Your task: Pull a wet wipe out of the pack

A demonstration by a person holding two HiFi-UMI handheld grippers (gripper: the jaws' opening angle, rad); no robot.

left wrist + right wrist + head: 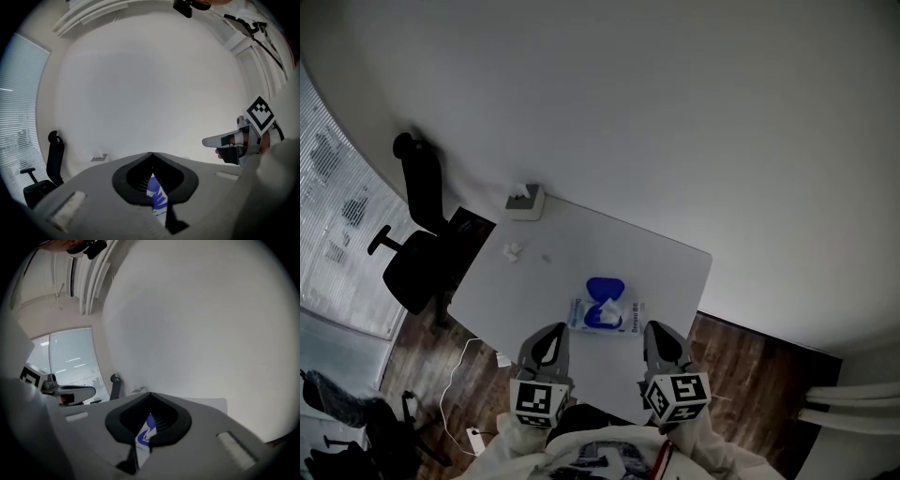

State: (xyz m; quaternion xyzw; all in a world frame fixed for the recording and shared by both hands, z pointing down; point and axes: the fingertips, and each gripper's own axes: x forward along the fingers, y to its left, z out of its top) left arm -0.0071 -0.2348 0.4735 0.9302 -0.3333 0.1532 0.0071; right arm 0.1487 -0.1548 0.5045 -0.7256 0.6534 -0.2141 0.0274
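White wipe pack flat, long axis crosswise, blue lid open

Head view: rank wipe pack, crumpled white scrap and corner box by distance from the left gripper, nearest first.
1. Wipe pack, just ahead and right of the left gripper.
2. Crumpled white scrap, farther up the table, near its left edge.
3. Corner box, at the far corner.

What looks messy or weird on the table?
A small crumpled white scrap lies loose near the table's far left corner. The wipe pack has its blue lid flipped open, and a wipe seems to poke out. Nothing looks spilled or broken.
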